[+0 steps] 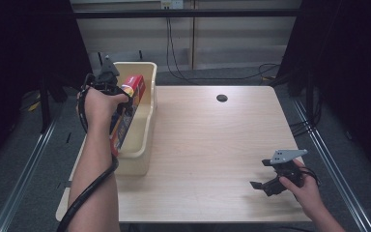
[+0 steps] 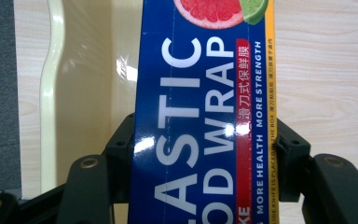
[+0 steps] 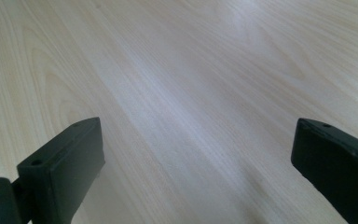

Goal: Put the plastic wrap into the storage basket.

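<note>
bare worktop (image 1: 207, 145) wide open between the hands, cream bin (image 1: 142, 145) walling off the left edge, plastic wrap box (image 1: 125, 113) filling the bin's inside, small dark hole (image 1: 221, 98) near the back

**What you can't really make out here**

In the left gripper view the plastic wrap box (image 2: 200, 116) runs off the top and bottom edges, so its lettering is chopped, and it covers the inner faces of the jaws. From the high view, the person's left hand (image 1: 98, 104) hides most of the left gripper (image 1: 107, 77), and the box's lower end sinks behind the cream bin (image 1: 142, 145) wall.
</note>
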The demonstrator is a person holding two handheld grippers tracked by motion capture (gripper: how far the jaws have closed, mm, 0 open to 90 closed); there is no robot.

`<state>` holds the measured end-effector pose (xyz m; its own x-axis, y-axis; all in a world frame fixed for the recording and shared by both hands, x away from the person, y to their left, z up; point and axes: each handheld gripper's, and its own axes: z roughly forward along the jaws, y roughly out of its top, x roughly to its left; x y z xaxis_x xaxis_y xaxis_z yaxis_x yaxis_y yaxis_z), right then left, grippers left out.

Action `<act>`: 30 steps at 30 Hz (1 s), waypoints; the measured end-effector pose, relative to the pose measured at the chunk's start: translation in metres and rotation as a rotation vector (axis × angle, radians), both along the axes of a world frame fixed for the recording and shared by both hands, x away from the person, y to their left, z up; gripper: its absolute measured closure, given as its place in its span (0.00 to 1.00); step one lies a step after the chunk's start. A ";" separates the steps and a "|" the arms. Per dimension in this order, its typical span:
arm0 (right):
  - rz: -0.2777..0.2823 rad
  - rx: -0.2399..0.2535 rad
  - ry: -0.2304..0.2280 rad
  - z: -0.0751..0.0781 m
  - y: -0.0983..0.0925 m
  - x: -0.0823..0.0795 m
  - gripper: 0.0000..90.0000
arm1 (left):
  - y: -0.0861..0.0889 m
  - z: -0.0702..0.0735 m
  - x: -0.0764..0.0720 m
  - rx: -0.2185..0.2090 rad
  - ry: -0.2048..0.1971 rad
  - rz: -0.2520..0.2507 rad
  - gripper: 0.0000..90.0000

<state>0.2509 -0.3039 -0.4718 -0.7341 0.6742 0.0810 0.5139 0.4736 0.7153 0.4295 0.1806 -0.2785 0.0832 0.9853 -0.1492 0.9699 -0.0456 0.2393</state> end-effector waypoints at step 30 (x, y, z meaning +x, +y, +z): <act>0.006 -0.004 0.005 -0.001 0.001 0.000 0.03 | -0.001 -0.026 0.001 -0.005 0.035 0.018 0.45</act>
